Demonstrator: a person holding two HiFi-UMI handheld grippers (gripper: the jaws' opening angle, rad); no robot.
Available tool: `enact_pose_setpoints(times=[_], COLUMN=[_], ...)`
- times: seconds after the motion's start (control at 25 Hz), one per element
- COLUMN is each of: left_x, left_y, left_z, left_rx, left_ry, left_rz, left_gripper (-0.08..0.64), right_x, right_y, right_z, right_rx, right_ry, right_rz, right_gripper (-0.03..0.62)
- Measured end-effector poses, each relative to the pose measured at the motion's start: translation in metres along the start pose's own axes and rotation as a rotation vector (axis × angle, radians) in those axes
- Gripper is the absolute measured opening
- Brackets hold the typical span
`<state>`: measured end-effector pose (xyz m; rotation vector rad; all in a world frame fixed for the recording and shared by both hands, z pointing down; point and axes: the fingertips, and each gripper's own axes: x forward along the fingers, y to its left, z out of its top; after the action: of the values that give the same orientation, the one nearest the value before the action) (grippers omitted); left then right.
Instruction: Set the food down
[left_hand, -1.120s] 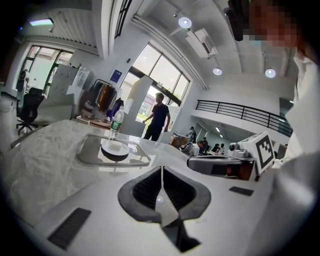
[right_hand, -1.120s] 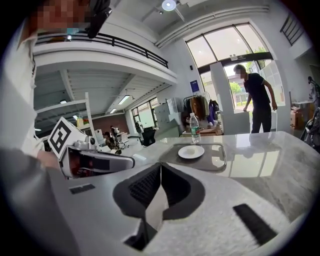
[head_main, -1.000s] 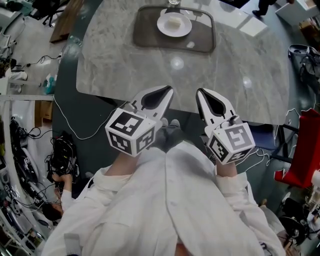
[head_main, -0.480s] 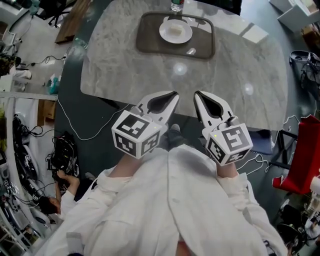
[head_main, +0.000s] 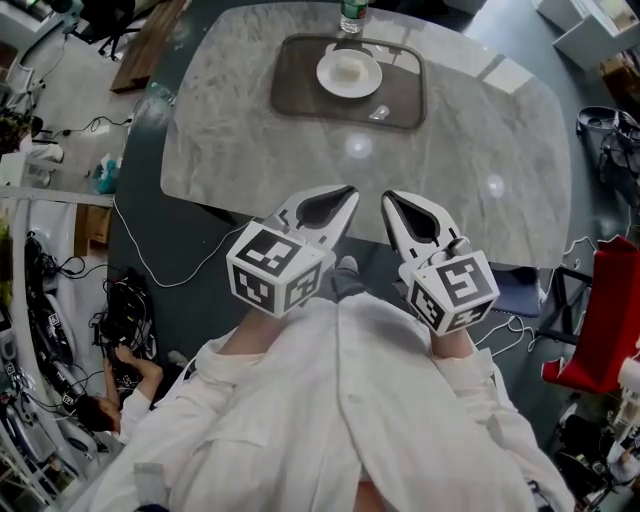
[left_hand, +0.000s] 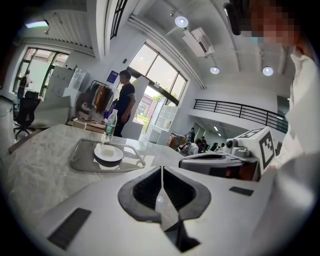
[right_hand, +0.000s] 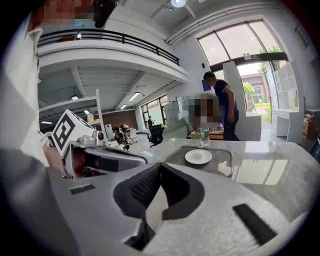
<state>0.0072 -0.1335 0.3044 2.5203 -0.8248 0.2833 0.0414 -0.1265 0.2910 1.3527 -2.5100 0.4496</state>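
Observation:
A white plate with a small pale piece of food sits on a dark tray at the far side of the marble table. Both gripper views show the plate far ahead of the jaws. My left gripper and right gripper hover side by side over the table's near edge, well short of the tray. Both are shut with nothing between the jaws. The left gripper and the right gripper each show closed pads.
A water bottle stands just beyond the tray. A person stands past the table's far side. Cables and gear lie on the floor at left. A red object is at the right.
Both grippers stay shut and have drawn slightly closer together. The head view has shifted, so the tray and plate sit a little lower in the picture.

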Motion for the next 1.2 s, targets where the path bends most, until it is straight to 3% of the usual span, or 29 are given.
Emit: enact_pose_setpoints(times=[1.2], left_x=[0.006], left_y=[0.0], left_z=[0.008], left_rx=[-0.002], left_ry=[-0.004], left_rz=[-0.006], left_gripper=[0.025], right_x=[-0.008], right_y=[-0.007], right_z=[-0.005], right_rx=[-0.018], right_ry=[0.046], right_rz=[0.013], right_gripper=[0.003])
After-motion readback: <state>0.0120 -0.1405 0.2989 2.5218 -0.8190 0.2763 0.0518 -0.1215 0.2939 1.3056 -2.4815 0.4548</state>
